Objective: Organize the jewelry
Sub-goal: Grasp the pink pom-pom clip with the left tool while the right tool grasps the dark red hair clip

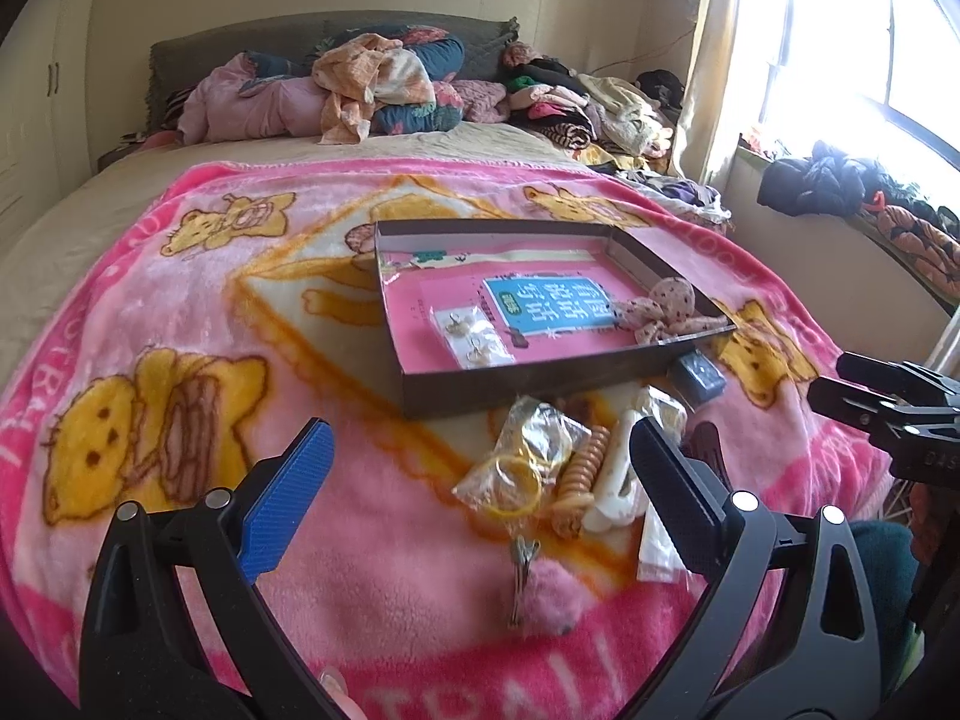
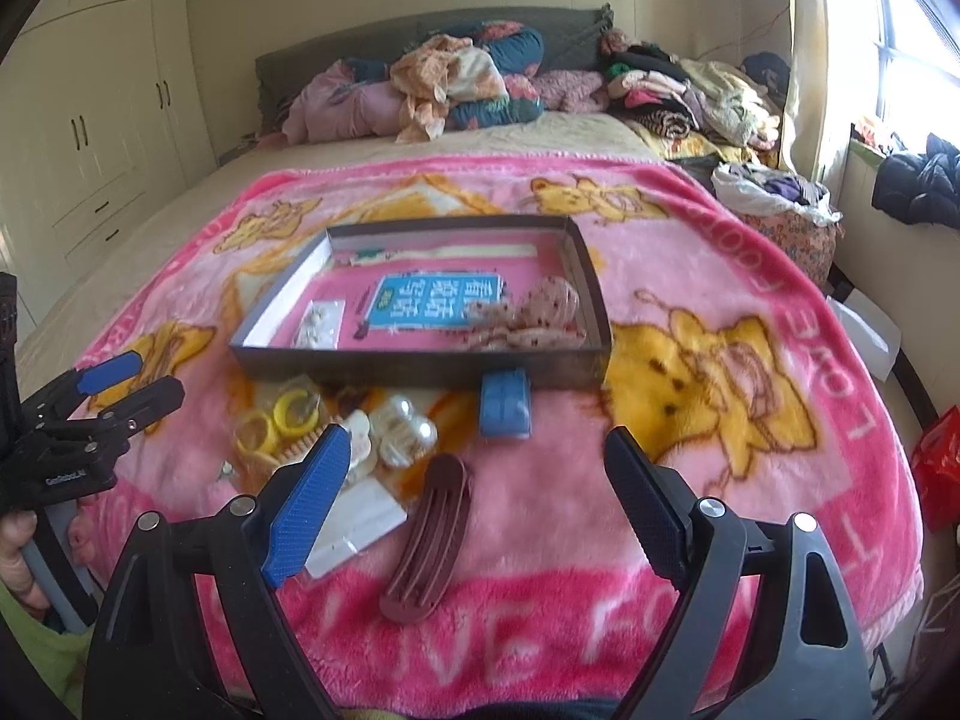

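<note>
A shallow dark box (image 1: pixel 528 375) (image 2: pixel 420 369) lies on the pink blanket. It holds a bag of earrings (image 1: pixel 471 336) (image 2: pixel 318 324) and a dotted scrunchie (image 1: pixel 660 309) (image 2: pixel 528 318). In front of it lie loose pieces: yellow rings in a bag (image 1: pixel 516 483) (image 2: pixel 282 420), an orange spiral tie (image 1: pixel 579 474), a white clip (image 1: pixel 615 495), a pink fluffy clip (image 1: pixel 540 591), a small blue box (image 2: pixel 505 402) (image 1: pixel 699 378) and a maroon hair clip (image 2: pixel 432 534). My left gripper (image 1: pixel 480 504) is open above the pile. My right gripper (image 2: pixel 474 498) is open above the maroon clip.
A pink bear blanket (image 1: pixel 180 360) (image 2: pixel 750 360) covers the bed. Piled clothes (image 1: pixel 384 90) (image 2: pixel 480 84) lie at the headboard. A wardrobe (image 2: pixel 102 108) stands at the left, a window (image 1: pixel 852 48) at the right. The right gripper shows at the left wrist view's right edge (image 1: pixel 888 408).
</note>
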The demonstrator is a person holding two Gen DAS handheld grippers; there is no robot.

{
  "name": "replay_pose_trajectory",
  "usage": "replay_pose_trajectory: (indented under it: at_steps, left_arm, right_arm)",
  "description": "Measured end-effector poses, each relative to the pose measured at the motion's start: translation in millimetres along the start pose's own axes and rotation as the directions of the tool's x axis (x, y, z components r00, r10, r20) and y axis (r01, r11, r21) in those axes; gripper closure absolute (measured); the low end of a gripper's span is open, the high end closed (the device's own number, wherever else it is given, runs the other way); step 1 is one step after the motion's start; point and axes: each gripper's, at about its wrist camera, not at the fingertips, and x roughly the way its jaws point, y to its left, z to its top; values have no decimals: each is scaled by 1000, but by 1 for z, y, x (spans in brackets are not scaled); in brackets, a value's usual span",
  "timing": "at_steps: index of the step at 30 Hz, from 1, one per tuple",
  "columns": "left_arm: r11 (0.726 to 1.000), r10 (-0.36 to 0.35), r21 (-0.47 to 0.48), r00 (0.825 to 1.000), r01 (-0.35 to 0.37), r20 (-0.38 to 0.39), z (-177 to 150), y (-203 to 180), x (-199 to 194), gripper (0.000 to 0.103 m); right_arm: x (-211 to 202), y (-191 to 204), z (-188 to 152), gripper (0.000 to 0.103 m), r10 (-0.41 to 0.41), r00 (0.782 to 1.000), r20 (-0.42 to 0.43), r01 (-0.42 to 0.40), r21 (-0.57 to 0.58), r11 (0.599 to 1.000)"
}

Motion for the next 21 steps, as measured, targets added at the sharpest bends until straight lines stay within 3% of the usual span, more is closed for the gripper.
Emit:
replay_pose_trajectory:
  at_steps: [10, 15, 21]
  left_arm:
    - [1000, -25, 15, 998, 26, -50, -21, 2, 4, 13]
    - [998, -49, 28, 995, 52, -89, -34, -3, 8, 13]
    - [995, -74, 55, 990, 81, -119, -45, -10, 14, 13]
  right_arm:
    - [32, 6, -8, 20, -46, 986, -161, 40, -41, 998]
    - [55, 8, -9, 37, -54, 965, -257, 40, -57, 998]
    - [75, 11, -5, 47, -36, 948, -315, 25, -40, 999]
